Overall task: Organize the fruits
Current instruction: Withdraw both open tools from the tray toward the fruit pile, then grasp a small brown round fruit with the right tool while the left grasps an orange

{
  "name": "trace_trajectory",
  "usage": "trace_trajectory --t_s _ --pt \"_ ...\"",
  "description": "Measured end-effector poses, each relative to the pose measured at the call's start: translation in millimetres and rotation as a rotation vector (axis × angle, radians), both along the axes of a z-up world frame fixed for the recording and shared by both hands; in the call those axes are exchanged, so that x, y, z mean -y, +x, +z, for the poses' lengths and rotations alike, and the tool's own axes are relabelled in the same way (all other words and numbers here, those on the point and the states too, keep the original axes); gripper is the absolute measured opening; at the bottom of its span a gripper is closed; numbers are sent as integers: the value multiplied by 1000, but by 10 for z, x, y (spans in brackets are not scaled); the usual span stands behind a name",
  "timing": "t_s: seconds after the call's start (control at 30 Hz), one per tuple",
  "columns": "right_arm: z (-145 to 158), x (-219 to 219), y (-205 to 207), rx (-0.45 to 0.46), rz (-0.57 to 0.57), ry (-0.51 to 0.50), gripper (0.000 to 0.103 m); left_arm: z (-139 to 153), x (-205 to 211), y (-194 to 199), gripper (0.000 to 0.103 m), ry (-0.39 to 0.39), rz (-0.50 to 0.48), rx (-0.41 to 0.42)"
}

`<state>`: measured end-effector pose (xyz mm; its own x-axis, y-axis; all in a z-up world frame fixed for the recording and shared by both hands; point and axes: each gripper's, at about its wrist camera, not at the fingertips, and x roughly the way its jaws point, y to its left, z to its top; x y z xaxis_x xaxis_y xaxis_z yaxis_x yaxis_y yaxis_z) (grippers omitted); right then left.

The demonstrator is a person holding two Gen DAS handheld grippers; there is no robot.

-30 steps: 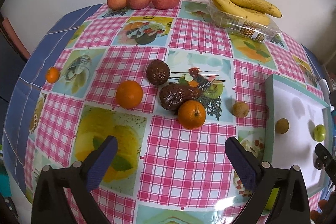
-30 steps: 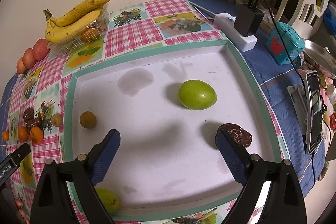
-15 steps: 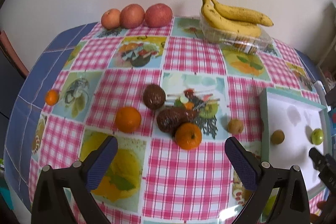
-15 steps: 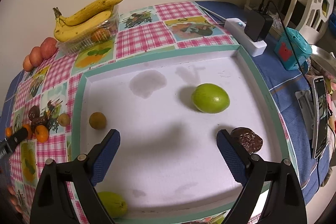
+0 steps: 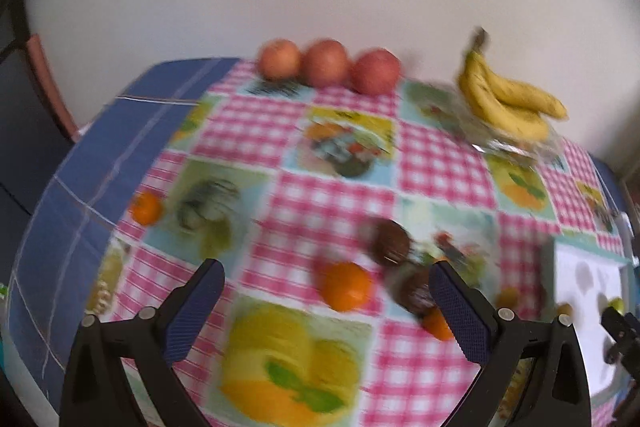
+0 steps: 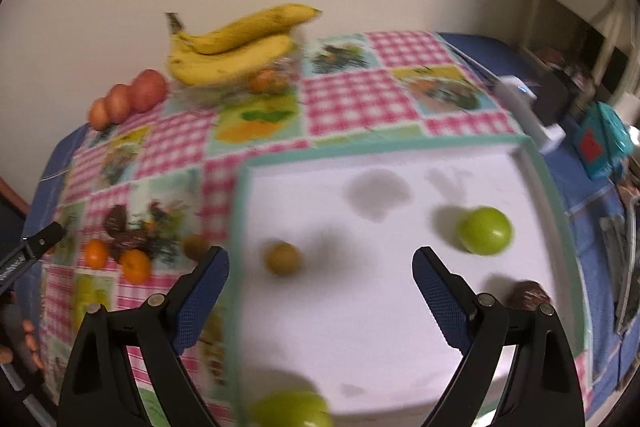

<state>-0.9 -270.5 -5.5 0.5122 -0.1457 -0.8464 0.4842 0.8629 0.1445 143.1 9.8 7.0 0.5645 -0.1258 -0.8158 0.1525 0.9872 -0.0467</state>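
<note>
Both my views have gone blurry, so I'm swinging the rig: a second ago the left gripper (image 5: 326,307) looked squarely at the fruit cluster, and now the whole scene has slid right and down, with the middle orange (image 5: 346,286) sitting between its spread, empty fingers. The dark fruits (image 5: 390,242) lie just right of that orange, another orange (image 5: 436,321) peeks beside the right finger, and a small one (image 5: 146,207) sits well apart near the cloth's left edge. The right gripper (image 6: 320,285) has panned left too: before, it framed only the tray (image 6: 556,195); now the cluster on the cloth shows at its left. It is also wide open and holds nothing. In the tray lie a green fruit (image 6: 485,230), a small brown one (image 6: 282,258), a dark one (image 6: 528,293) behind the right finger, and another green one (image 6: 294,409) at the near rim. I judge the last drop finished and the left hand lining up on the orange next.
</note>
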Motion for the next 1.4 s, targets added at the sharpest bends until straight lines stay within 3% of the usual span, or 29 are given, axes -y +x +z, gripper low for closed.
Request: trace_trajectory --t_s 0.27,0.33,0.4,0.47,0.53,0.6,0.73,0.93,1.0,1.07,1.13,1.4 --pt "156 -444 425 71 105 25 91 -100 -470 199 103 -80 87 -67" --pt "146 -543 535 68 134 23 76 -134 -529 223 103 -116 118 -93" --pt "103 -609 622 54 154 24 68 -211 -564 265 102 -190 130 -133" --pt "33 -653 686 35 166 32 65 -290 -558 286 101 -239 121 -165" --pt "-66 -697 762 9 181 32 55 -349 -493 296 98 -227 109 -179" --pt "-162 -719 804 -20 186 28 53 -390 -412 294 93 -235 79 -188" --pt "-383 -732 865 -69 190 41 47 -464 -248 277 92 -272 16 -208" --pt "-544 -715 888 -92 190 70 40 -554 -98 271 70 -286 -34 -235" --pt "-541 -717 897 -89 191 70 37 -579 -79 274 54 -287 -41 -244" --pt "-531 -724 900 -82 198 78 32 -612 -55 275 47 -280 -46 -258" --pt "-529 -730 899 -76 201 87 26 -639 -49 272 45 -270 -45 -261" --pt "-482 -689 832 -61 189 116 25 -619 -102 250 40 -266 -15 -269"
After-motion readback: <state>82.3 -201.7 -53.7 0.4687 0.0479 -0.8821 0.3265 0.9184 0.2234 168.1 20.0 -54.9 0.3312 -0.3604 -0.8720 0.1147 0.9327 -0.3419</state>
